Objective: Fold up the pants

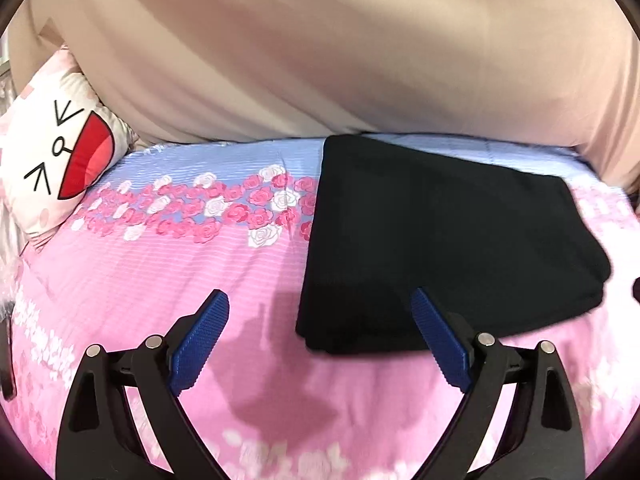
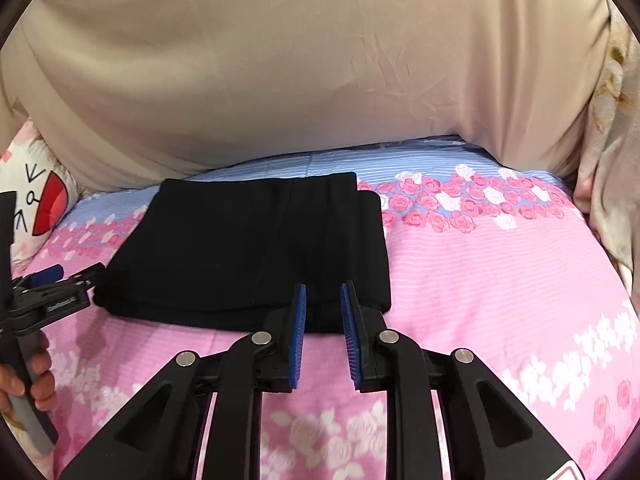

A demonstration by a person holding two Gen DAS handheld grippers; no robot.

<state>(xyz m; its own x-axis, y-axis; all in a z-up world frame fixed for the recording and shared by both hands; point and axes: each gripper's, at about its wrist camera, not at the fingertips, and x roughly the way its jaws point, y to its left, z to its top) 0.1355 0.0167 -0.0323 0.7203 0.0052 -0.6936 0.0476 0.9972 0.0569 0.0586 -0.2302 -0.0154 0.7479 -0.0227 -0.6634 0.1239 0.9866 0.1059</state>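
The black pants (image 1: pixel 440 240) lie folded into a flat rectangle on the pink floral bedsheet (image 1: pixel 160 280). My left gripper (image 1: pixel 319 296) hovers at their near left corner, jaws wide open and empty. In the right wrist view the pants (image 2: pixel 256 248) sit left of centre. My right gripper (image 2: pixel 324 287) is over their near edge with its blue pads a narrow gap apart and nothing between them. The left gripper (image 2: pixel 60 280) also shows at the left edge of that view, held by a hand (image 2: pixel 36 376), just off the pants' left corner.
A white cartoon-face pillow (image 1: pixel 60 160) lies at the bed's left end. A beige cloth (image 2: pixel 280 80) hangs along the far side of the bed. A patterned fabric (image 2: pixel 612 160) is bunched at the right. Pink sheet (image 2: pixel 500 280) spreads right of the pants.
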